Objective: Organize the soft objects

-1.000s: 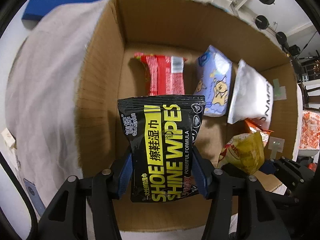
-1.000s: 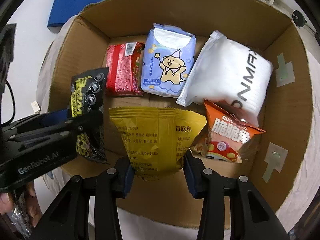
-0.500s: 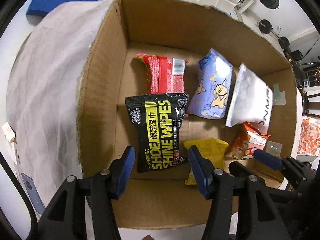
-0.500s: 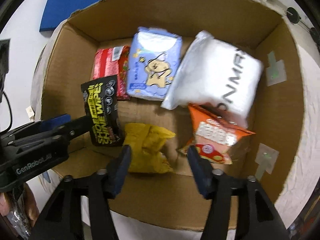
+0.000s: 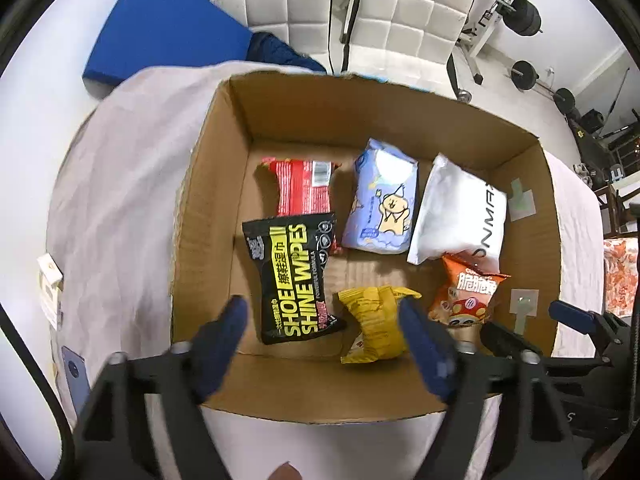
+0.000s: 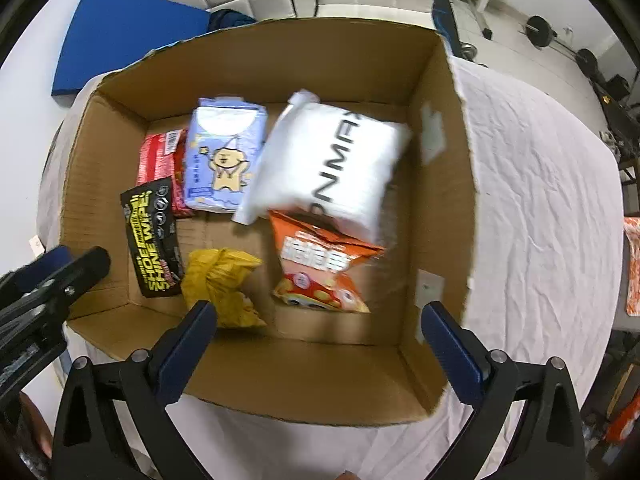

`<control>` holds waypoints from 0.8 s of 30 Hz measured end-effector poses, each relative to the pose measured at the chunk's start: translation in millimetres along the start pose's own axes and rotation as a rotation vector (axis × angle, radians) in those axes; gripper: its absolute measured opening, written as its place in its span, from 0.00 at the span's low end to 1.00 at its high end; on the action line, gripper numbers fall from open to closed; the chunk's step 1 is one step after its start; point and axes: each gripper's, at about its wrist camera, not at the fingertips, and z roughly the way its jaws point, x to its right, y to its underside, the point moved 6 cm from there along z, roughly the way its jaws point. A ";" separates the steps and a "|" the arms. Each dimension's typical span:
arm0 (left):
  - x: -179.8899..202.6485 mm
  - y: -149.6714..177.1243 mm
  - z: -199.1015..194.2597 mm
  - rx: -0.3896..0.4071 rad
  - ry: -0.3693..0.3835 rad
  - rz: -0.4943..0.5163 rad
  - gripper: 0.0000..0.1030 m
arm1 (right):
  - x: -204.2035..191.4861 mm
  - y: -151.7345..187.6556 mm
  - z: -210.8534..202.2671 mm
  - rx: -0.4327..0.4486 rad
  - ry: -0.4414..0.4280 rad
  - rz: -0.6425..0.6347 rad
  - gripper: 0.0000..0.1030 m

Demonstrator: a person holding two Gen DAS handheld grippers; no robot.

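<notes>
**Both packs down, both grippers letting go over the box**

The left gripper hangs above the near-left of the cardboard box, jaws spread and just opened, nothing between the pads. The black shoe-wipes pack lies flat on the box floor below it, its top edge overlapping the red packet. Over on the other side, the right gripper has its jaws just flung as wide as they go, also empty, and the yellow snack bag sits crumpled on the floor beside the wipes.

Along the far wall the red packet, the blue cartoon tissue pack and the white pouch stand in a row; the orange snack bag lies partly tucked under the white pouch.

To finish this release well, I'd say lift both grippers straight up and clear of the cardboard walls before swinging away, so no pad snags a crinkly bag edge and drags it out of line. The yellow bag looks the least settled, bunched and tilted; it may want a nudge flat. The box sits on a cloth-covered counter, and an orange-patterned item at the right edge may be next.
</notes>
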 end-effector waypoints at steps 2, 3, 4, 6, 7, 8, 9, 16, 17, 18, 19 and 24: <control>4.9 -0.9 2.1 0.006 -0.013 0.008 0.91 | 12.7 2.7 -3.2 -0.001 0.003 0.012 1.00; 7.1 -0.6 1.3 0.007 -0.018 0.013 0.94 | 14.7 5.0 -4.3 0.001 0.005 0.015 1.00; 9.4 0.2 0.9 0.012 -0.021 0.016 0.94 | 18.2 6.6 -6.5 0.004 0.008 0.018 1.00; 13.0 -0.1 -2.3 0.025 -0.033 0.024 0.94 | 18.1 10.1 -13.8 0.015 0.013 0.018 1.00; 14.8 0.8 -4.7 0.030 -0.035 0.025 0.94 | 17.1 10.4 -14.9 0.021 0.015 0.020 1.00; 16.6 1.0 -6.9 0.036 -0.033 0.024 0.94 | 18.7 10.8 -19.4 0.029 0.016 0.020 1.00; 17.6 0.8 -10.4 0.043 -0.031 0.021 0.94 | 20.0 11.0 -23.7 0.038 0.017 0.021 1.00; 24.8 7.3 -50.6 0.100 -0.050 0.013 0.94 | 27.3 16.6 -53.1 0.090 0.032 0.011 1.00; 27.3 10.0 -59.3 0.110 -0.056 0.014 0.94 | 28.8 20.0 -59.2 0.093 0.028 0.014 1.00; 31.4 14.3 -71.6 0.122 -0.059 0.018 0.94 | 29.4 23.1 -63.4 0.093 0.021 0.017 1.00; 33.5 16.9 -78.8 0.130 -0.057 0.021 0.94 | 30.9 28.1 -70.9 0.093 0.009 0.022 1.00; 52.1 37.5 -142.0 0.216 -0.040 0.040 0.94 | 38.9 51.4 -126.6 0.156 -0.012 0.026 1.00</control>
